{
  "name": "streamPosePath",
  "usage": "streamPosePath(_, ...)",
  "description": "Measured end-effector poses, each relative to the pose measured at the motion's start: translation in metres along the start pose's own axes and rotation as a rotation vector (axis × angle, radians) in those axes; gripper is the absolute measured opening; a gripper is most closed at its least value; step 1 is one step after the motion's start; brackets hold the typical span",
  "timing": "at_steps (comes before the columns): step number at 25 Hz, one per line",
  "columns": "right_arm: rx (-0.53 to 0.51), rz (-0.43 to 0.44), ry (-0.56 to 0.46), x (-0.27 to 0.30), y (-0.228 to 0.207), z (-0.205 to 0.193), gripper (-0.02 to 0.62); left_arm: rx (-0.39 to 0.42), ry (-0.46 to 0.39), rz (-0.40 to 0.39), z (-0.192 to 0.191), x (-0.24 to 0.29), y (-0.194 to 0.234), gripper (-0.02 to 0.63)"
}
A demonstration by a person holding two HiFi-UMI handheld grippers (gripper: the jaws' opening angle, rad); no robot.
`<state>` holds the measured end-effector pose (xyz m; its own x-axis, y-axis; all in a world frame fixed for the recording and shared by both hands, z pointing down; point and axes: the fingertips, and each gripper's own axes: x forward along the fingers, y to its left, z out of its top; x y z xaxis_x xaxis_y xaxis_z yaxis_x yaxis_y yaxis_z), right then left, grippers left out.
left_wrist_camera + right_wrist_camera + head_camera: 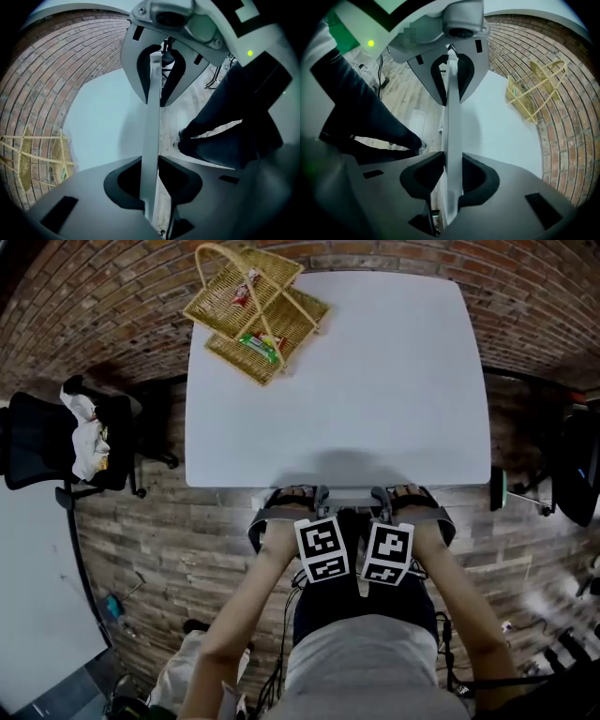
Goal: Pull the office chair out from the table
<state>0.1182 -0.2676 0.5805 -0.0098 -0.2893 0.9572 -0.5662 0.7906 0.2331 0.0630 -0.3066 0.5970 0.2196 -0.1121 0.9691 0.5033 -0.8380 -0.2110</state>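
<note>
Under the white table [375, 381], most of the office chair [349, 495] is hidden. The head view shows only a thin pale grey rail lying along the table's near edge. What hangs below the rail cannot be made out past the person's dark trousers and the marker cubes. Seat, arms and wheels are out of sight. Both gripper views show the rail edge-on as a narrow, straight, smooth strip, with table top on one side and wooden floor on the other. The left gripper [150, 164] is clamped on it, pads pressed against both faces. The right gripper [451, 161] grips the same rail just to the right, near the left one. A wicker basket [253, 310] holding packets sits at the table's far left corner. A black chair [47, 442] draped with a cloth stands left of the table, partly cut off by the frame.
</note>
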Motion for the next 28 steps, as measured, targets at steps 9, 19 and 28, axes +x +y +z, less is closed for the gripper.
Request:
streamPosePath(9,0.007,0.003,-0.031,0.0,-0.001,0.0,0.095,0.001,0.011,-0.021,0.001,0.001,0.0,0.09)
streamPosePath(19,0.024,0.011,-0.049,-0.002,-0.001,0.001,0.092,0.007,0.026,-0.033,0.0,-0.001,-0.001,0.086)
streamPosePath(28,0.03,0.024,-0.037,-0.003,0.028,-0.006,0.092,0.017,0.033,-0.056,-0.002,-0.006,-0.027,0.083)
